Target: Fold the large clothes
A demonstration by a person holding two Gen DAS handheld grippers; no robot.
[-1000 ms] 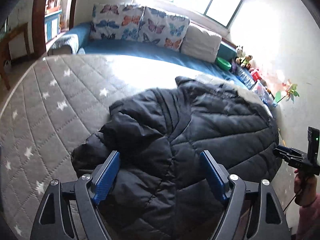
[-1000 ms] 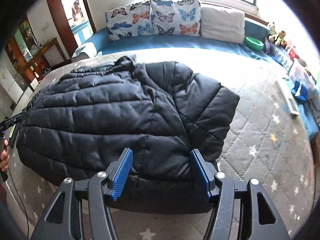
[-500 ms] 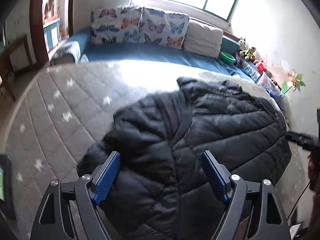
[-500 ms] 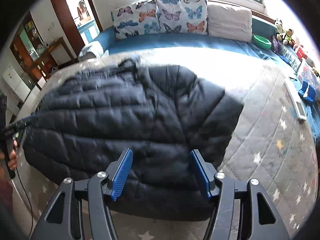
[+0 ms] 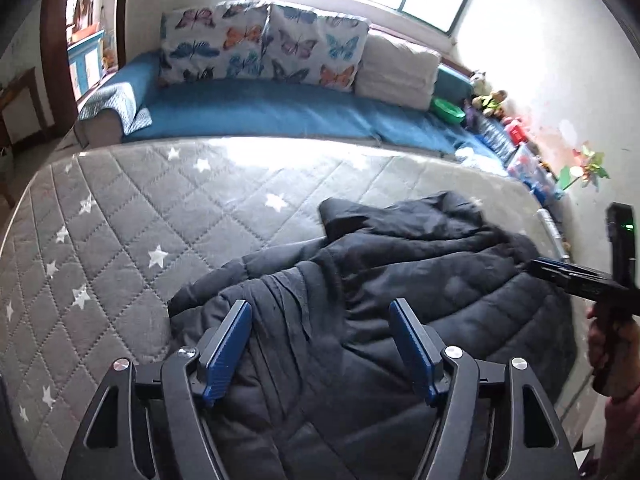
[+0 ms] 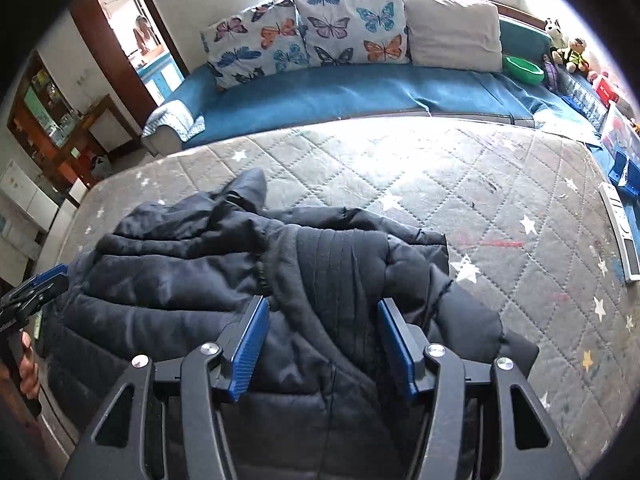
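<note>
A large black quilted puffer jacket (image 5: pixel 400 292) lies on the grey star-patterned mattress (image 5: pixel 140 208), sleeves folded in over the body. It also shows in the right wrist view (image 6: pixel 192 272). My left gripper (image 5: pixel 320 320) is open, fingers spread just above the jacket's left sleeve cuff near the hem. My right gripper (image 6: pixel 320 316) is open over the right sleeve cuff (image 6: pixel 340 256). Each gripper shows at the other view's edge, the right one in the left wrist view (image 5: pixel 576 280) and the left one in the right wrist view (image 6: pixel 36 292).
A blue sofa (image 6: pixel 360 88) with butterfly pillows (image 6: pixel 312 28) runs along the mattress's far side. Toys and boxes (image 5: pixel 520 136) line the right wall. A white remote (image 6: pixel 620 232) lies at the mattress's right edge. A doorway and wooden furniture (image 6: pixel 60 128) are on the left.
Both grippers have pulled back toward the near edge and tilted up. The jacket now looks bunched and lies nearer the near edge, with more bare mattress beyond it.
</note>
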